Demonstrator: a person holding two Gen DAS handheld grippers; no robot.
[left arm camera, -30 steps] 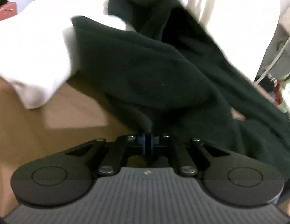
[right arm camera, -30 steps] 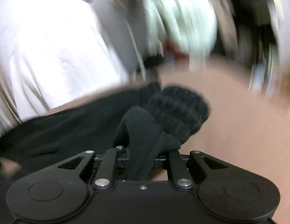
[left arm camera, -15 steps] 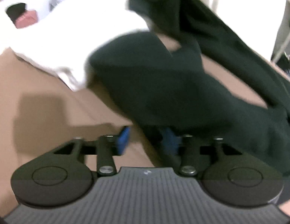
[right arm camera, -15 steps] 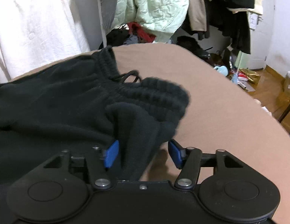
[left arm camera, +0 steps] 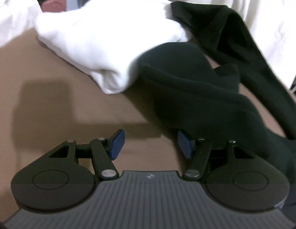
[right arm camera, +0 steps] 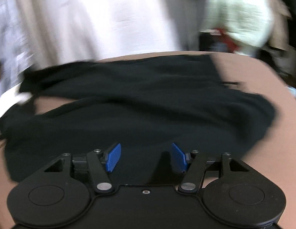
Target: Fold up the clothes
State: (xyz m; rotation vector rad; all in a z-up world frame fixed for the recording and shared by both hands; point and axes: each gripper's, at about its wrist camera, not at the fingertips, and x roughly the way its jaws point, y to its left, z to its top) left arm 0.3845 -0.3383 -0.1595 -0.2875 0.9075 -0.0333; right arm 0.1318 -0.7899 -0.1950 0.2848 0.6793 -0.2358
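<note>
With both claws spread, black trousers (right arm camera: 148, 114) lie loose.

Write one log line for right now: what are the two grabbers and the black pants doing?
left gripper: open, empty, jaws just opened | right gripper: open, empty | black pants: released, spread on brown surface, one leg over white garment

Black trousers (left arm camera: 195, 95) (right arm camera: 148, 110), plain, no pattern. White garment (left arm camera: 102, 43) beside the trousers, plain. Brown surface (left arm camera: 62, 105) (right arm camera: 272, 87) under the trousers, plain. Pink item (left arm camera: 54, 3) beyond the white garment. Blue pads (left arm camera: 116, 145) (right arm camera: 113, 157), black gripper bodies.
</note>
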